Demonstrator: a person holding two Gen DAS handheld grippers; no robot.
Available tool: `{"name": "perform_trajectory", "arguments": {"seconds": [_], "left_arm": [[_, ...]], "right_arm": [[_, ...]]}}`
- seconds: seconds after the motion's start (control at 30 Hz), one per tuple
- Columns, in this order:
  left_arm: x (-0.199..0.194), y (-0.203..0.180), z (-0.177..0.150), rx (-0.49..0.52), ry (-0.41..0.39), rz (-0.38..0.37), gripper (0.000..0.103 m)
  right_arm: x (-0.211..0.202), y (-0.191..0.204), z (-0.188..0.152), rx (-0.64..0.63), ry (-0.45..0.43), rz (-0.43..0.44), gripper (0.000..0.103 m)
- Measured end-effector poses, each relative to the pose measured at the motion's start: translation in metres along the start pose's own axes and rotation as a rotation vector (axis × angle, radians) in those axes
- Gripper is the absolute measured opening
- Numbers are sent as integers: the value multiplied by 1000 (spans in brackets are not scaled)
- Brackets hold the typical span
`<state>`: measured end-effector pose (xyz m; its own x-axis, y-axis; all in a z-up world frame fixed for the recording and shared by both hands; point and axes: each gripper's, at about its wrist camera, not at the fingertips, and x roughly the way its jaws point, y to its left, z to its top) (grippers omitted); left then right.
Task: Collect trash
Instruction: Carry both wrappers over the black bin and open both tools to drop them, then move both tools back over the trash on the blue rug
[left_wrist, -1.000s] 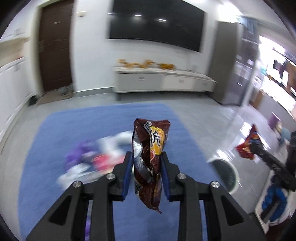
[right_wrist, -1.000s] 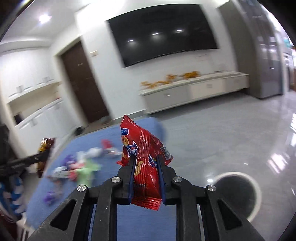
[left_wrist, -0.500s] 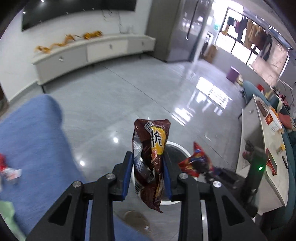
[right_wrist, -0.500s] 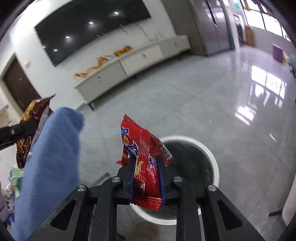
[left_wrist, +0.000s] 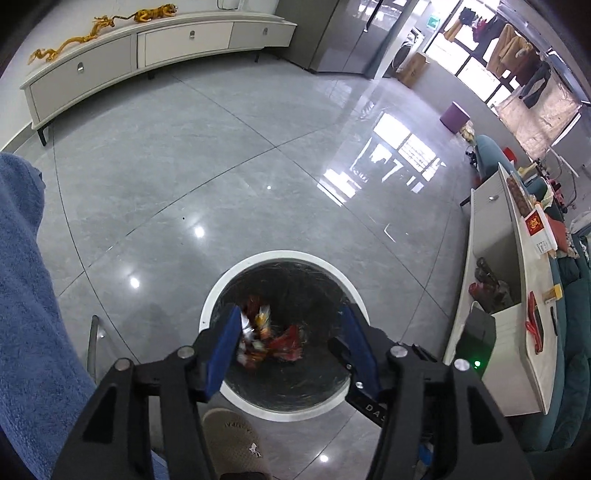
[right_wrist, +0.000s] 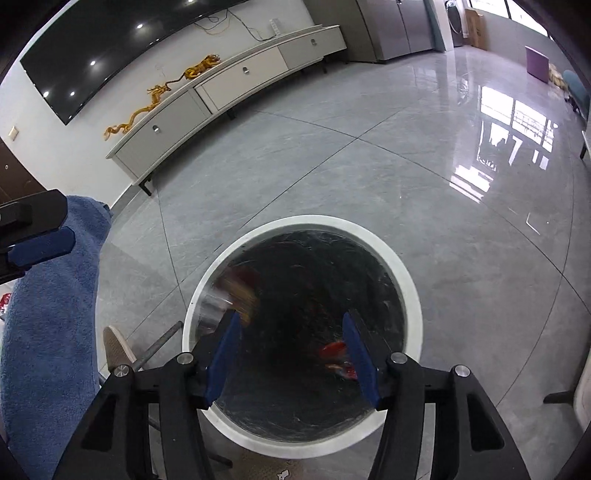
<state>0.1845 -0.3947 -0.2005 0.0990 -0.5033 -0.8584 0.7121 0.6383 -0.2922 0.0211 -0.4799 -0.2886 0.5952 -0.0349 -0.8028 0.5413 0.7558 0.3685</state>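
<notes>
Both my left tongs and right tongs have just been opening and stand released, empty. The wrappers lie directly below in the bin, on the floor beside the blue-covered tabletop's edge.

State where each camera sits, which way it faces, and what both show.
Left wrist: behind the left claw, looking steeply down into the white bin; a slipper shows.
Right wrist: behind the right claw, looking down into that bin; the other claw's blue pad at left.
Shared: bin, wrappers inside, blue cloth, cabinet.
</notes>
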Motion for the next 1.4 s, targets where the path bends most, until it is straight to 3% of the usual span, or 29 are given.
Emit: {"name": "perform_trajectory", "arguments": {"seconds": [0.1, 0.3, 0.5, 0.63, 0.97, 1.07, 1.23, 1.4], "left_arm": [[-8, -4, -1, -11, -18, -9, 56], [-66, -16, -16, 18, -136, -7, 56], [-165, -18, -49, 14, -411, 54, 56], [-224, -11, -74, 7, -525, 104, 56], [-335, 20, -157, -23, -634, 240, 56], [-376, 33, -192, -39, -707, 329, 56], [-420, 59, -237, -128, -778, 438, 61], [-453, 92, -272, -240, -819, 499, 61]], "right_arm": [[-12, -4, 1, 9, -17, -1, 55], [-56, 11, 10, -7, -99, -5, 55], [-120, 60, 21, -80, -230, 35, 56], [-165, 98, 21, -139, -326, 89, 58], [-259, 205, -6, -319, -496, 231, 63], [-285, 230, -20, -374, -537, 268, 66], [-311, 250, -38, -413, -578, 306, 69], [-328, 251, -48, -424, -616, 316, 71]]}}
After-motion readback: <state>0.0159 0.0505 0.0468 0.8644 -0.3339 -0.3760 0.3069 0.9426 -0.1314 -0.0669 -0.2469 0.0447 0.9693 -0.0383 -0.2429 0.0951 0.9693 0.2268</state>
